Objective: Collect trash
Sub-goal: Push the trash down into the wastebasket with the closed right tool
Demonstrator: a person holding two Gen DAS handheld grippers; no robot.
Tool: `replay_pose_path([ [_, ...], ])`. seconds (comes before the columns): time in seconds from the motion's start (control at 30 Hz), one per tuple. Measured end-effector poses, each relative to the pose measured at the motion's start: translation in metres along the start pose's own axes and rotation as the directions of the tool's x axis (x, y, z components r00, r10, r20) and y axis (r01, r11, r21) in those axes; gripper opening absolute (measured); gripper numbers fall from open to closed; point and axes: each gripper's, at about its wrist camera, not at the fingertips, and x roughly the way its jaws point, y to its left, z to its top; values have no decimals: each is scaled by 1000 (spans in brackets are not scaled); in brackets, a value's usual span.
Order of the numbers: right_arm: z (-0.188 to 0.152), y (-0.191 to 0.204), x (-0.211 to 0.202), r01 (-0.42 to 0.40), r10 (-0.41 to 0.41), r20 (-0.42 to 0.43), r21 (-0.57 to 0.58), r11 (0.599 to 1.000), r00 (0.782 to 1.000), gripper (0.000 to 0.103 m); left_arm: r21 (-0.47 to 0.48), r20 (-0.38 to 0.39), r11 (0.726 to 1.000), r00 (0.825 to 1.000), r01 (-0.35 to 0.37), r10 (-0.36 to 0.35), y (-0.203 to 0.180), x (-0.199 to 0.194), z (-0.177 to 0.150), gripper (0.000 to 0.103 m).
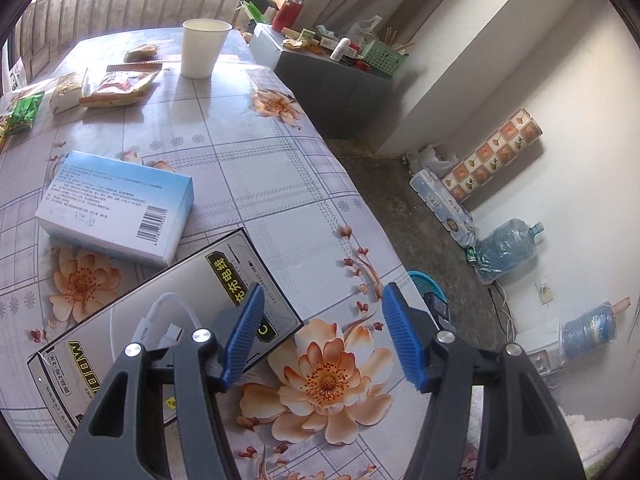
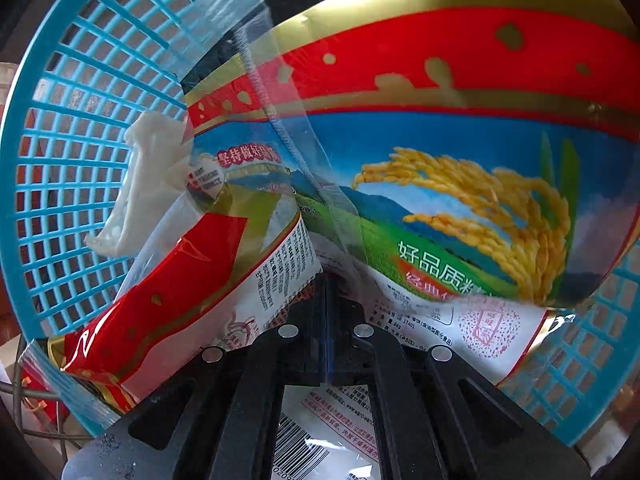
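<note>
My left gripper [image 1: 322, 330] is open and empty, low over the flowered table near its right edge. A grey cable box [image 1: 160, 320] lies just under its left finger, with a blue-white carton [image 1: 116, 208] beyond. A white paper cup [image 1: 202, 46] and several snack wrappers [image 1: 118, 88] lie farther back. My right gripper [image 2: 326, 292] is shut on a large red, blue and gold rice-cracker bag [image 2: 440, 184], held inside a blue plastic basket [image 2: 68, 152]. A crumpled white tissue [image 2: 140, 184] lies in the basket to the left.
The table edge [image 1: 360, 216] runs diagonally to the right of my left gripper, with bare floor beyond. The blue basket [image 1: 426, 286] shows just past that edge. A dark cabinet [image 1: 332, 92] with clutter stands behind. Water bottles [image 1: 504, 248] lie by the wall.
</note>
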Motion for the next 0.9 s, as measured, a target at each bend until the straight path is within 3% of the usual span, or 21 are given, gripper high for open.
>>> replay_pose_path([
  [0.13,11,-2,10,37,-38,-15,-24,999,999,1,-12,-6,1000,1000,0,0,6,2,1,59],
  [0.4,27,-26,25,31,-32,-95,-9,999,995,1,-46,-15,999,1000,-14,13,19,5,-2,59],
  [0.6,18,-46,13,27,-26,-73,16,1000,997,1,-49,9,999,1000,-6,7,21,-9,-4,59],
  [0.77,-6,-64,-18,-16,16,24,0,1000,1000,20,-54,36,999,999,5,-3,23,-27,-11,59],
  [0.9,-19,-87,-46,-72,69,93,30,997,993,44,-53,56,998,998,27,-24,19,-44,-17,59],
])
